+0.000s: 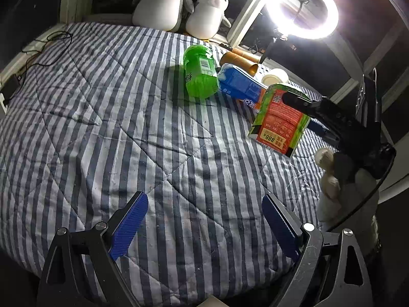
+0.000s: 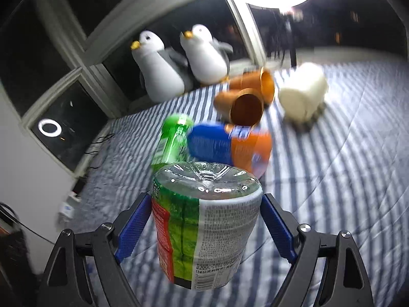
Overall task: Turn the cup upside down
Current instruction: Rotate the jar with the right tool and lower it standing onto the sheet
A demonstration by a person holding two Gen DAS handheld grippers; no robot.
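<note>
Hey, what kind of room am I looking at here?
Most likely a bedroom at night: a striped quilt covers a bed, two plush penguins sit by the dark window, and a ring light lights it for filming.

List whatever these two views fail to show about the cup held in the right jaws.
- Cup mouth: right wrist view shows only its clear base, facing the camera; the rim points away.
- Contents: the printed label covers the wall in both views.
- Label text: too small in the left wrist view.
- Right gripper grip: left wrist view shows only one dark finger across the cup.
</note>
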